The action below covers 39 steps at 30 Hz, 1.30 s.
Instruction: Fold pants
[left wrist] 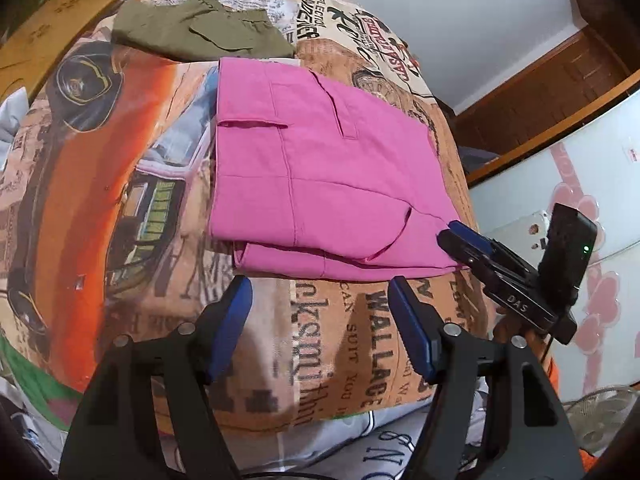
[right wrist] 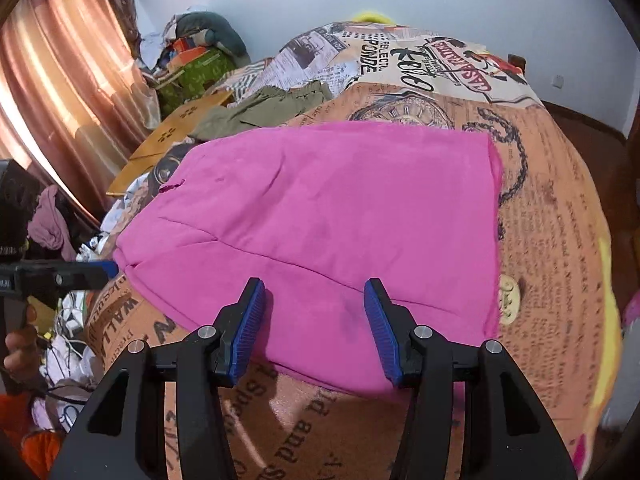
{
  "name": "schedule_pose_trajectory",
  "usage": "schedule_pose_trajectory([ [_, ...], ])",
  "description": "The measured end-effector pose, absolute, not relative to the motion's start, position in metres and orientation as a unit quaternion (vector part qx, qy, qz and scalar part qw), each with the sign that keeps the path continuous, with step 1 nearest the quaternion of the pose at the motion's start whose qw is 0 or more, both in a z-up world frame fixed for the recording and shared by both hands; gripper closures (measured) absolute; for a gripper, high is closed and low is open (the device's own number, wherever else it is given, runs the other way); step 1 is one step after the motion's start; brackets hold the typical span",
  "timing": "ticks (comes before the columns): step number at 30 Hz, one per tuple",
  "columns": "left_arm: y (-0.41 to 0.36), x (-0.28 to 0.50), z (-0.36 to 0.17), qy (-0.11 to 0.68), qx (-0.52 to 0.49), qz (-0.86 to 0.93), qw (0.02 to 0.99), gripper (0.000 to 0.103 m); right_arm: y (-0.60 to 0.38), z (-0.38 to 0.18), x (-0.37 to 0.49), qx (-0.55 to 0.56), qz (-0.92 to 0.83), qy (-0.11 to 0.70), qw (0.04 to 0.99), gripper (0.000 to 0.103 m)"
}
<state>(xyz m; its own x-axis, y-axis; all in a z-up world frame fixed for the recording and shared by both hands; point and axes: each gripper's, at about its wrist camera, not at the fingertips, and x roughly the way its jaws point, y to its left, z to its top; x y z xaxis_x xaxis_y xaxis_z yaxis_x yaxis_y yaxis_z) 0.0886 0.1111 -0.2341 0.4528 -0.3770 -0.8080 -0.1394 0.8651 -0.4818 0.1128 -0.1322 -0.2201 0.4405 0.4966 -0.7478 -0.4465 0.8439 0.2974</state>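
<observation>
The folded pink pants [right wrist: 320, 220] are seen flat on the printed bedspread [right wrist: 552, 216], at twelve o'clock of the nearer, wide-open, empty right gripper [right wrist: 314, 328], while the left gripper [left wrist: 320, 332], equally spread and empty, is held just short of their edge.

Folded pants [left wrist: 320, 168] flat on the bedspread [left wrist: 120, 208], mid-bed. Second garment [left wrist: 200, 30] beyond them toward the far edge, just touching the far side of the pants. Cardboard [right wrist: 168, 136] at the far left edge, beside that garment. Clothes pile [right wrist: 196, 56] past the bed's far left corner.
</observation>
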Motion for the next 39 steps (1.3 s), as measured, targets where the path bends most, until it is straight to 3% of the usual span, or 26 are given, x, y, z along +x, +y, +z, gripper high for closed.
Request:
schedule_pose_trajectory([
  [2,0.107,0.090,-0.233,0.512,-0.253,-0.078,0.817,0.016,-0.133,-0.220,0.112,0.031,0.280,0.449,0.848,0.055],
  [4,0.104,0.093,-0.234,0.506,-0.268,-0.087,0.815,0.009,-0.132,-0.220,0.112,0.027,0.281,0.449,0.848,0.055],
  [11,0.108,0.117,-0.240,0.498,-0.309,-0.098,0.804,0.009,-0.132,-0.222,0.110,0.023,0.287,0.447,0.847,0.055],
  [12,0.110,0.120,-0.241,0.497,-0.312,-0.099,0.804,0.011,-0.132,-0.223,0.110,0.024,0.287,0.447,0.847,0.055],
  [18,0.115,0.132,-0.245,0.499,-0.290,-0.090,0.811,0.042,-0.132,-0.223,0.110,0.022,0.291,0.448,0.845,0.055],
  [20,0.118,0.135,-0.247,0.501,-0.284,-0.088,0.813,0.059,-0.132,-0.223,0.110,0.022,0.291,0.448,0.845,0.055],
  [23,0.119,0.141,-0.248,0.500,-0.283,-0.094,0.813,0.074,-0.131,-0.223,0.110,0.019,0.290,0.449,0.845,0.055],
  [29,0.101,0.144,-0.218,0.471,-0.182,-0.077,0.860,0.081,-0.129,-0.218,0.115,0.014,0.286,0.457,0.842,0.055],
  [39,0.072,0.143,-0.162,0.396,-0.029,-0.054,0.916,0.083,-0.125,-0.192,0.141,0.043,0.285,0.425,0.858,0.055],
])
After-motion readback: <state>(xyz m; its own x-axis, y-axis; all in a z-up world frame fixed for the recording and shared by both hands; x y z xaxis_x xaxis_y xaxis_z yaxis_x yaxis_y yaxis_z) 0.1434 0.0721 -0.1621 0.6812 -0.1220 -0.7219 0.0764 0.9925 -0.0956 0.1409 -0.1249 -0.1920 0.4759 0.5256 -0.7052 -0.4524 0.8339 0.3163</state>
